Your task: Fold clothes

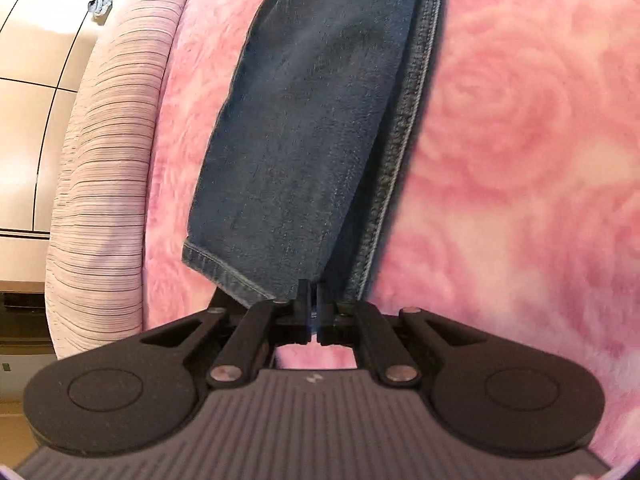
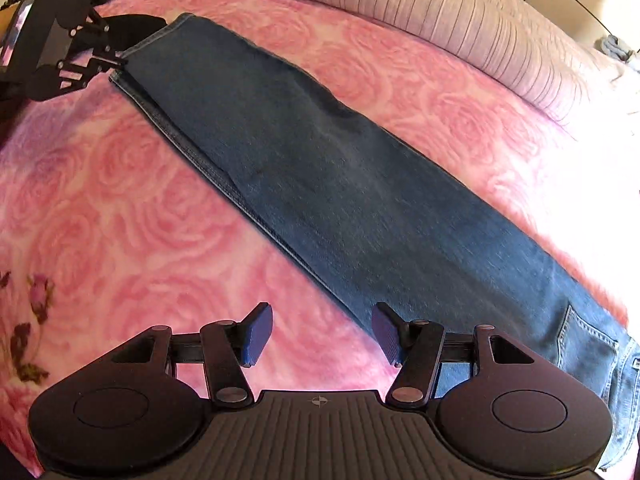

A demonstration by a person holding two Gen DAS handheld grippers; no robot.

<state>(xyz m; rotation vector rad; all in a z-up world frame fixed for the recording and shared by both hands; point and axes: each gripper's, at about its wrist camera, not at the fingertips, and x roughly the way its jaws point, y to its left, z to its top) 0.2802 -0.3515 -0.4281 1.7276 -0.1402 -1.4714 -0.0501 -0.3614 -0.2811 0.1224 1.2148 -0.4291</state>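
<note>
Your left gripper (image 1: 314, 300) is pinching, seemingly, the dark blue folded denim jeans (image 2: 340, 184) hem at 10 o'clock; your right gripper (image 2: 322, 334) is hovering spread.

Bare pink blanket (image 2: 120, 200) lies open beside the jeans (image 2: 340, 184); the striped cushion (image 2: 460, 12) bounds the far side.

Left tool (image 1: 314, 300): matte black linkage arms w/ silver rivet pins at the pivots, two round black discs w/ a faint inset circle each, grey ribbed body plate btwn them, small pale logo near its top edge. Right tool (image 2: 322, 334): same build, black arms, silver pins, grey ribbed plate w/ a round crosshair mark; its pads (image 2: 260, 334) are blue, finely textured.
</note>
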